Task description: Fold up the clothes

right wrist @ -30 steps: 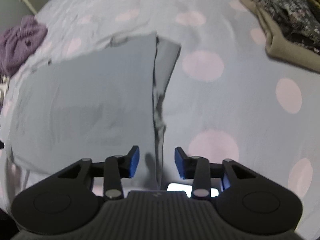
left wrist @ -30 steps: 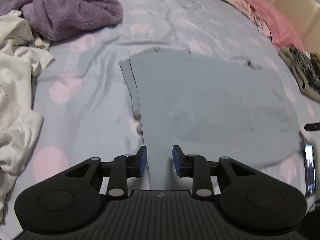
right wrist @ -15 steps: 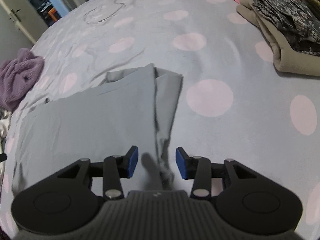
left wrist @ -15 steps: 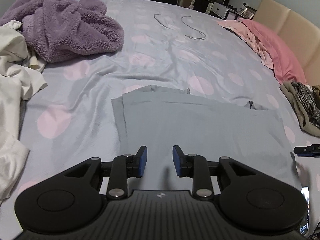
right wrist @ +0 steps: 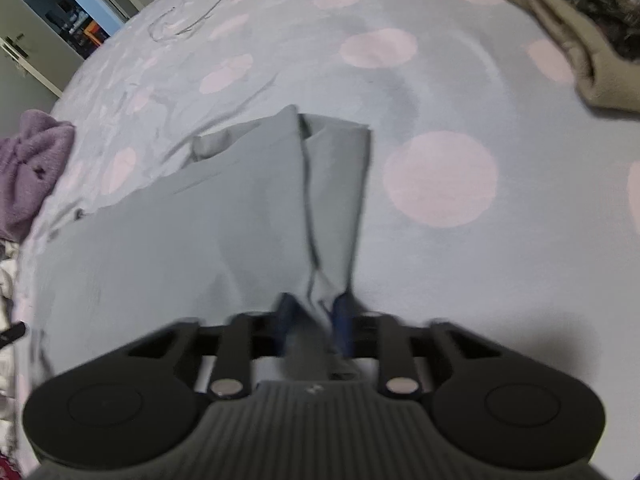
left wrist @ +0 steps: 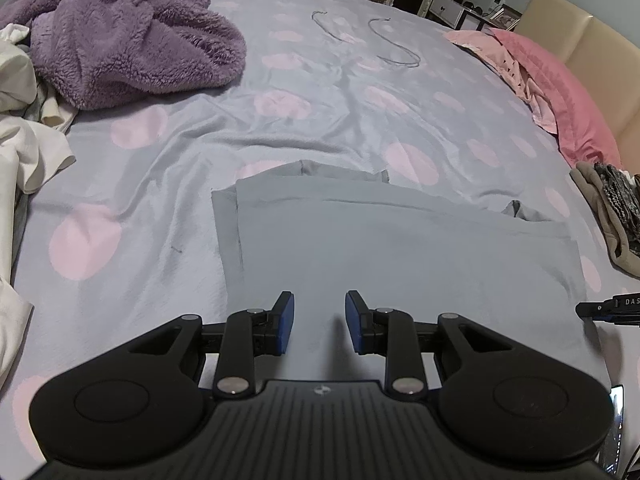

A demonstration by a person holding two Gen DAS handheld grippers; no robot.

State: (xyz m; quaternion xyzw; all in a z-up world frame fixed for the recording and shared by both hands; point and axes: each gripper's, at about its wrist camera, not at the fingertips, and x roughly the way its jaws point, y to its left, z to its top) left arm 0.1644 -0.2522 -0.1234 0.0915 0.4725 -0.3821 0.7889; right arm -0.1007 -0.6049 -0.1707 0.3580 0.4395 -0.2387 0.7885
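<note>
On the bed [left wrist: 192, 168], covered by a grey sheet with pink dots, a grey garment [left wrist: 400, 252] lies flat, partly folded, with a narrow strip of a lower layer showing along its left edge in the left wrist view.

Left tool [left wrist: 319, 322]: jaws apart with a clear gap, nothing between the blue pads [left wrist: 285, 322]. It hangs over the near part of the grey garment, tips pointing down at the cloth; contact cannot be told. Garment spreads ahead and to the right of this tool.

Right tool [right wrist: 314, 320]: frame blurred. Jaws closing, with a bunched fold of the garment's [right wrist: 200, 240] near right edge between the blue pads [right wrist: 343, 316]; cloth rises as a ridge from the tips up the right side of the garment. Pads look pressed onto the fold. Most of the garment lies left and ahead of this tool; bare sheet lies to its right. In the left wrist view a black tip of the right tool shows at the far right edge, just beside the garment's right side.

Around: purple fleece [left wrist: 128, 36] at far left, white clothes [left wrist: 24, 128] at left edge, pink pillow [left wrist: 560, 92] and pink cloth at far right, olive and patterned folded pile [right wrist: 580, 32] to the right, well apart from the garment. Thin wire hangers [left wrist: 384, 40] lie on the far part of the bed.
</note>
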